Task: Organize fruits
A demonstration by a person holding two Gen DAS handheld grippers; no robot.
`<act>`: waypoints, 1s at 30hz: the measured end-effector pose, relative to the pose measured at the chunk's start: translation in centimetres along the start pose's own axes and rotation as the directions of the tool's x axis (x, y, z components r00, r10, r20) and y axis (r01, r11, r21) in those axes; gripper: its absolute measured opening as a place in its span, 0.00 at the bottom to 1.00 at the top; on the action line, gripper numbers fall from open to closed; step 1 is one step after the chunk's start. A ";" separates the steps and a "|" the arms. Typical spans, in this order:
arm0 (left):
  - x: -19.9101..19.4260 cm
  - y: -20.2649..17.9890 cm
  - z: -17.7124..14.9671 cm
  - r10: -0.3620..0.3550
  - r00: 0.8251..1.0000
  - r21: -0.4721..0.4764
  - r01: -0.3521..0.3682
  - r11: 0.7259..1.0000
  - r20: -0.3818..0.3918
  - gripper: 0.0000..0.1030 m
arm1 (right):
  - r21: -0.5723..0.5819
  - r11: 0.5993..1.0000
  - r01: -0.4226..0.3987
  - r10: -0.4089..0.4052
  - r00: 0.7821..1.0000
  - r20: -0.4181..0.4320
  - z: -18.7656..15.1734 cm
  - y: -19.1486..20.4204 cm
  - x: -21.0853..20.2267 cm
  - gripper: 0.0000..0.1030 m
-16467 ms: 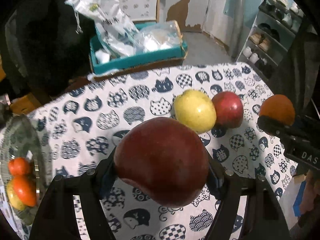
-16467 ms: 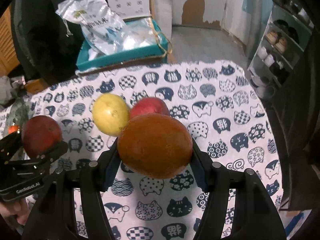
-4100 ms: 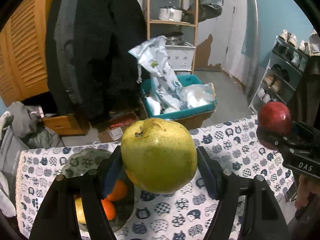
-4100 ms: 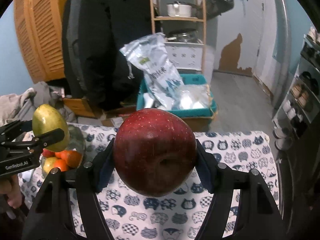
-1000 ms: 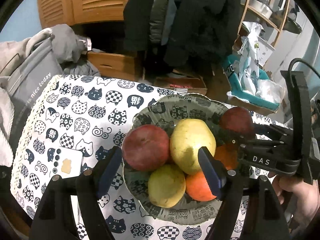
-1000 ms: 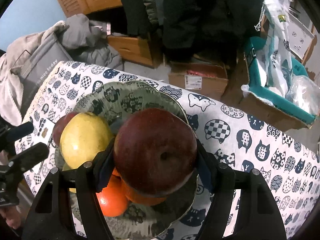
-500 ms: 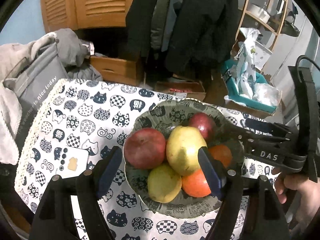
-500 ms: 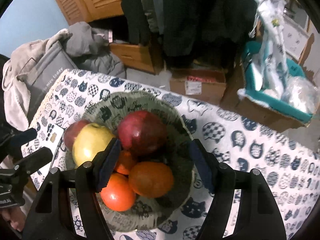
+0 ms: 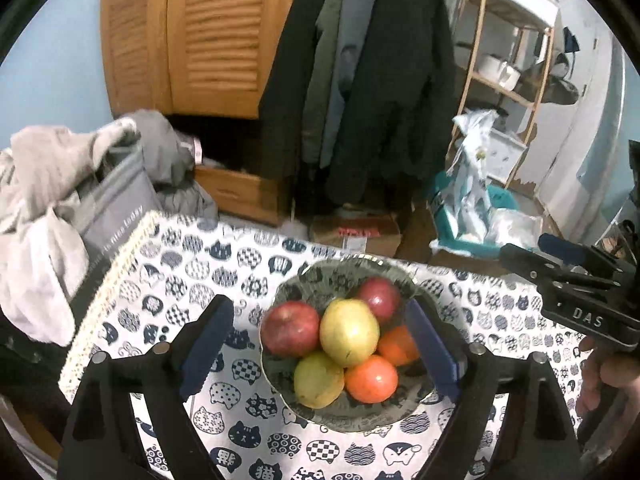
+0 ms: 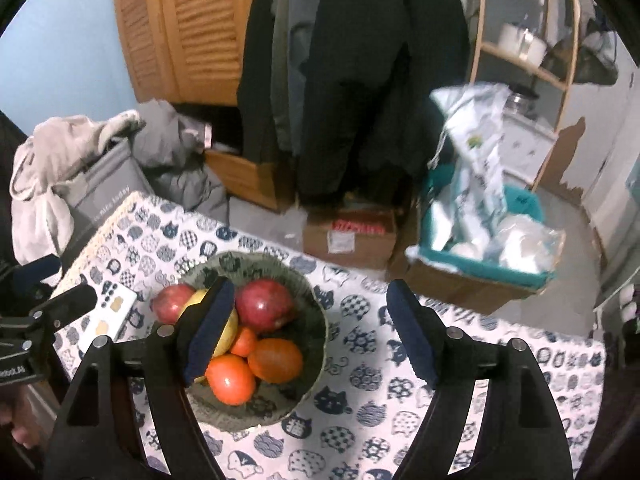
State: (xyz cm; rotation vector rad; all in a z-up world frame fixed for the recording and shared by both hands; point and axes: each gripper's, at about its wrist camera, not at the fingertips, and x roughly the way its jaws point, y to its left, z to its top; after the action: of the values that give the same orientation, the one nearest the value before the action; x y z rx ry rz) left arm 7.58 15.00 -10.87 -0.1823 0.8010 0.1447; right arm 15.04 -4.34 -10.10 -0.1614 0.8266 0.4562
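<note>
change: both apples released into bowl | left hand-held gripper, right hand-held gripper: jaws just widened, apart, empty, lifted clear | counter at 12 o'clock fruitless: task likely done

Red, yellow, orange fruits; navy cat-print tablecloth.

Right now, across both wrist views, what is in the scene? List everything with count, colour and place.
bowl: one, grey-green patterned, on the tablecloth.
apples: two, red, in the bowl.
pears: two, yellow-green, in the bowl.
oranges: at least three, in the bowl's near side.
tablecloth: one, white with navy cats.
card: one, white, left of the bowl.
bin: one, teal, holding plastic bags, on the floor.
coats: dark, hanging behind.
left claw: open, empty, above the bowl.
right claw: open, empty.
</note>
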 end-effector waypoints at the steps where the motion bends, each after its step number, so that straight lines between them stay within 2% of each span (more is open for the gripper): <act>1: -0.6 -0.3 0.1 -0.002 1.000 0.006 0.002 1.000 0.014 0.89 | -0.005 1.000 0.008 -0.007 1.000 0.018 0.1 0.0 -1.0 0.77; 7: -5.0 -1.5 0.8 0.018 0.994 0.045 -0.023 0.999 0.110 0.99 | -0.030 0.998 0.051 -0.047 0.994 0.103 0.7 -0.3 -6.2 0.78; 11: -7.7 -2.2 1.5 0.029 0.986 0.063 -0.040 0.997 0.165 0.99 | -0.018 0.997 0.080 -0.077 0.988 0.133 0.7 -0.9 -9.1 0.78; 16: -11.1 -2.8 2.1 0.030 0.968 0.055 -0.045 0.997 0.250 0.99 | 0.041 0.995 0.086 -0.092 0.979 0.180 0.6 -2.4 -12.1 0.78; 21: -13.4 -3.4 2.4 0.023 0.952 0.053 -0.042 0.998 0.306 1.00 | 0.043 0.995 0.093 -0.101 0.963 0.249 0.3 -2.8 -15.1 0.78; 30: -15.1 -5.1 2.4 0.018 0.936 0.080 -0.049 0.996 0.352 1.00 | 0.031 0.990 0.134 -0.137 0.926 0.353 -0.6 -2.8 -19.0 0.79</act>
State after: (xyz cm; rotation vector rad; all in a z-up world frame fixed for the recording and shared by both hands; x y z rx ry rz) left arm -0.19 9.64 2.25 -0.0560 0.4525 0.1683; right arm 4.77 -13.27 3.43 -0.1247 0.4579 0.3384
